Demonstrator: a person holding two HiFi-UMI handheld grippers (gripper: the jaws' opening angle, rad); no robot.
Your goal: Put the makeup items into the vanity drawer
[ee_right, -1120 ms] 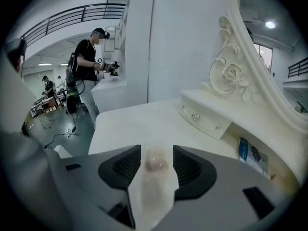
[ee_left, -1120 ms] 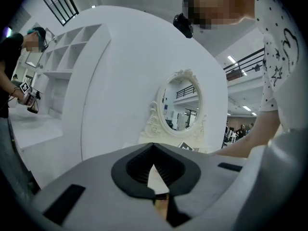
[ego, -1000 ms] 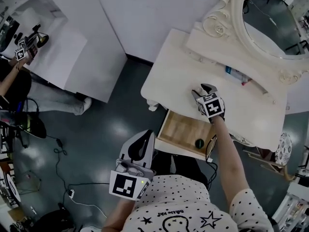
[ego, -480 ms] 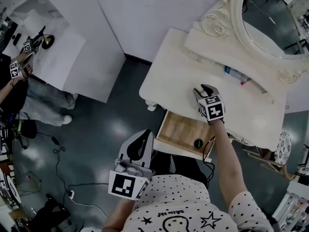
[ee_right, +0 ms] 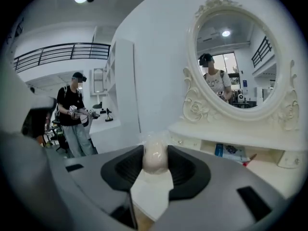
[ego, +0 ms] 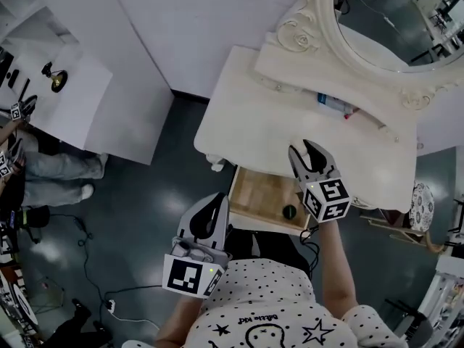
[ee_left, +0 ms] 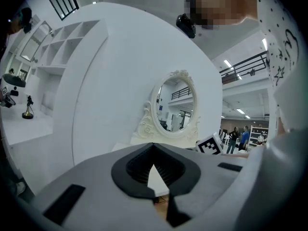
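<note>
My right gripper (ego: 308, 158) is clamping the sponge (ee_right: 155, 157), its jaws having just been closing on it. It is now rising off the vanity (ego: 239, 114) toward the near, open drawer (ego: 261, 194), so dropping it in comes next.

**A:** Where is the left gripper (ego: 214, 203)?

**B:** Held in close and low, pointing ahead almost level. Its jaws are together with nothing between them.

**A:** And the right gripper (ego: 305, 149)?

**B:** Out in front on a stretched, bare right forearm (ego: 336, 263), tipped a little downward, with its marker cube (ego: 328, 198) nearest the wrist. Its jaws have just been closing, and the pads now press on a pale egg-shaped sponge (ee_right: 155, 158) in clear wrap.
</note>
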